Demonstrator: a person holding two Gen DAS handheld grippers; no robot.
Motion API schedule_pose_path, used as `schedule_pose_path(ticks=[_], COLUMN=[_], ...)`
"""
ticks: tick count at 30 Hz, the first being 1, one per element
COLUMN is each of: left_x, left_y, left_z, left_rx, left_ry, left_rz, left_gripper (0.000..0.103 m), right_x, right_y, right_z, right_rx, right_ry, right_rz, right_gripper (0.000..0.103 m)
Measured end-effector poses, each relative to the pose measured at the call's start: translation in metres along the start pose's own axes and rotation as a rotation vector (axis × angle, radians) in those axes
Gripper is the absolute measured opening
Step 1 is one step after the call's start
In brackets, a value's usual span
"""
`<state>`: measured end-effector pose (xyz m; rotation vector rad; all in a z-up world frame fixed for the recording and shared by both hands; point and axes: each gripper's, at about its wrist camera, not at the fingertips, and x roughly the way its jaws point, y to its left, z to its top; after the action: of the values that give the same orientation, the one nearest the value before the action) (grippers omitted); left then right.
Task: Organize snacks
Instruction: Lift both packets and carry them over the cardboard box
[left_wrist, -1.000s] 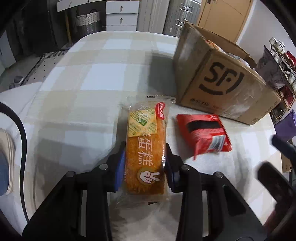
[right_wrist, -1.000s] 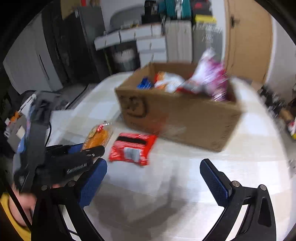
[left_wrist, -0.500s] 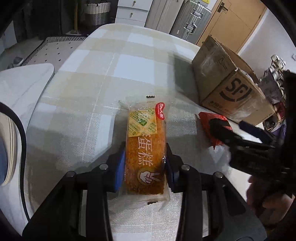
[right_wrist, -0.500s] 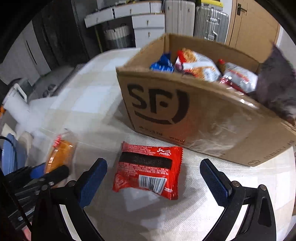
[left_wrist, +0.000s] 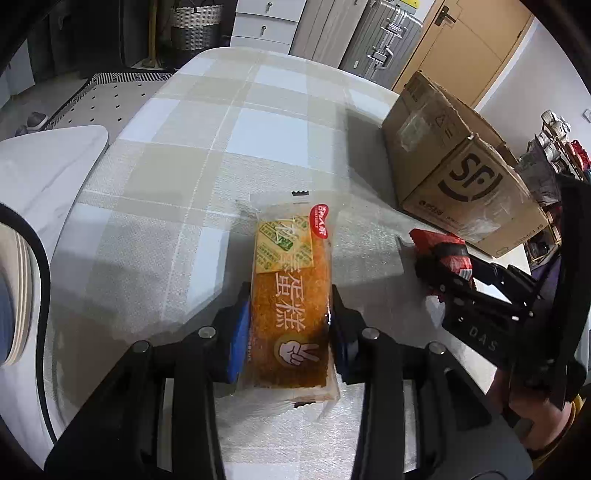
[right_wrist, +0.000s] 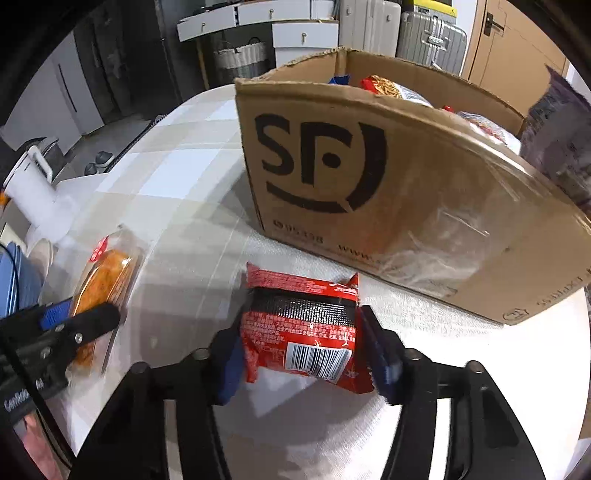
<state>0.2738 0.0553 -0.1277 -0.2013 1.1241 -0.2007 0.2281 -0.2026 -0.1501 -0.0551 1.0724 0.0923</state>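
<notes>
My left gripper (left_wrist: 288, 332) is shut on an orange cake packet (left_wrist: 290, 295) with Chinese print, lying lengthwise between the blue pads on the checked tablecloth. My right gripper (right_wrist: 303, 350) is shut on a red snack packet (right_wrist: 301, 325) with a barcode, resting on the cloth just in front of the SF cardboard box (right_wrist: 388, 192). The box stands open and holds several snack bags (right_wrist: 388, 86). In the left wrist view the right gripper (left_wrist: 439, 266) and red packet (left_wrist: 443, 245) sit to the right, near the box (left_wrist: 454, 173).
The left gripper with the orange packet (right_wrist: 99, 288) lies left of the right gripper. A purple bag (right_wrist: 557, 140) hangs at the right edge by the box. A white chair (left_wrist: 44, 166) stands left of the table (left_wrist: 229, 122). Drawers and suitcases stand beyond.
My right gripper has moved forward over the red packet and closed on it. The left gripper still holds the orange packet and has drawn back a little from the box.
</notes>
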Motion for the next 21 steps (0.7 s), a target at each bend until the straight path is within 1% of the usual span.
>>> schedule_pose_path(ticks=[5, 6, 8, 9, 10, 14, 16, 18, 21], left_x=[-0.002, -0.002, -0.003, -0.003, -0.005, -0.018, -0.025, -0.031, -0.039], left_y=[-0.007, -0.009, -0.014, -0.016, -0.018, -0.028, -0.032, -0.035, -0.04], left_z=[-0.005, -0.006, -0.01, -0.011, -0.013, -0.018, -0.02, -0.023, -0.027], left_rx=[0.018, 0.024, 0.042, 0.043, 0.041, 0.049, 0.046, 0.039, 0.041], left_ry=[0.006, 0.008, 0.012, 0.016, 0.019, -0.004, -0.015, -0.024, -0.035], left_rz=[0.0, 0.0, -0.009, -0.019, -0.028, -0.037, -0.043, -0.051, -0.051], left_gripper=[0.034, 0.034, 0.034, 0.034, 0.034, 0.034, 0.034, 0.034, 0.034], right_x=[-0.014, -0.015, -0.023, -0.028, -0.035, -0.062, -0.076, -0.089, -0.112], right_y=[-0.007, -0.017, -0.021, -0.023, -0.021, -0.022, -0.028, -0.036, -0.055], right_z=[-0.016, -0.017, -0.023, -0.027, -0.038, -0.051, -0.056, -0.063, -0.075], right_rx=[0.011, 0.017, 0.029, 0.038, 0.046, 0.062, 0.074, 0.097, 0.127], right_ry=[-0.025, -0.026, -0.039, -0.046, -0.055, -0.112, -0.129, -0.154, -0.187], right_rz=[0.058, 0.075, 0.088, 0.11, 0.129, 0.177, 0.199, 0.24, 0.273], right_gripper=[0.051, 0.051, 0.051, 0.05, 0.049, 0.049, 0.049, 0.049, 0.049])
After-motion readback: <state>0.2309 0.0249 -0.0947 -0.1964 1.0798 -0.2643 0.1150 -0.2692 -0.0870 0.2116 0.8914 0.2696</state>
